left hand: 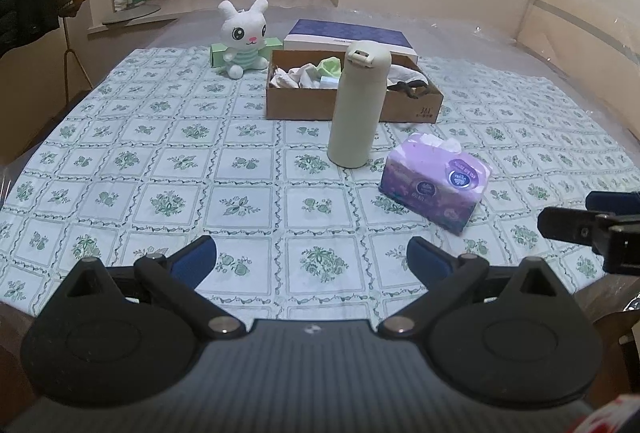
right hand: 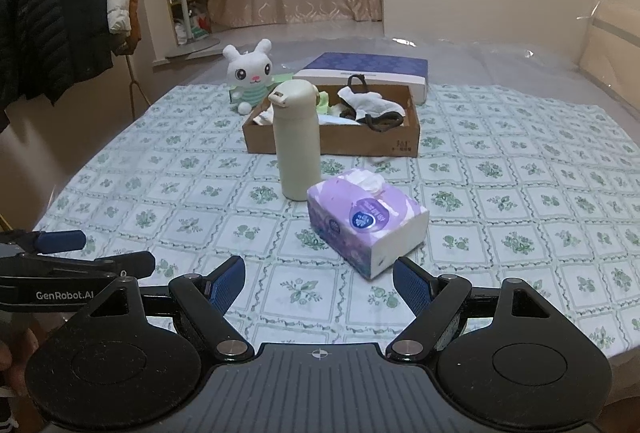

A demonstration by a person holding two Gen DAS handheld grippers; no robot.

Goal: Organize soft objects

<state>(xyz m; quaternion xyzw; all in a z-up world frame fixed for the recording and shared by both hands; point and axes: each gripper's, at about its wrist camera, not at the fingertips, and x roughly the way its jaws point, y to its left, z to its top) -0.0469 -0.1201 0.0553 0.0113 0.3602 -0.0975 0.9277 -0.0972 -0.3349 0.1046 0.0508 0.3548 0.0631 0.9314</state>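
A white plush rabbit (left hand: 243, 37) in a striped top sits at the far side of the table, left of an open cardboard box (left hand: 352, 101) holding socks and cloths (right hand: 370, 103). A purple soft tissue pack (left hand: 434, 185) lies nearer, right of centre; in the right wrist view it (right hand: 366, 221) is just beyond my right gripper (right hand: 318, 283), which is open and empty. My left gripper (left hand: 312, 261) is open and empty above the tablecloth near the front edge. The rabbit (right hand: 250, 75) and box (right hand: 332, 141) also show in the right wrist view.
A tall cream flask (left hand: 358, 109) stands upright in front of the box. A purple and white flat box (left hand: 350, 37) lies behind it, and a green carton (left hand: 218, 55) behind the rabbit. A coat rack (right hand: 60, 25) stands off the table's left. The floral tablecloth (left hand: 160, 173) covers the table.
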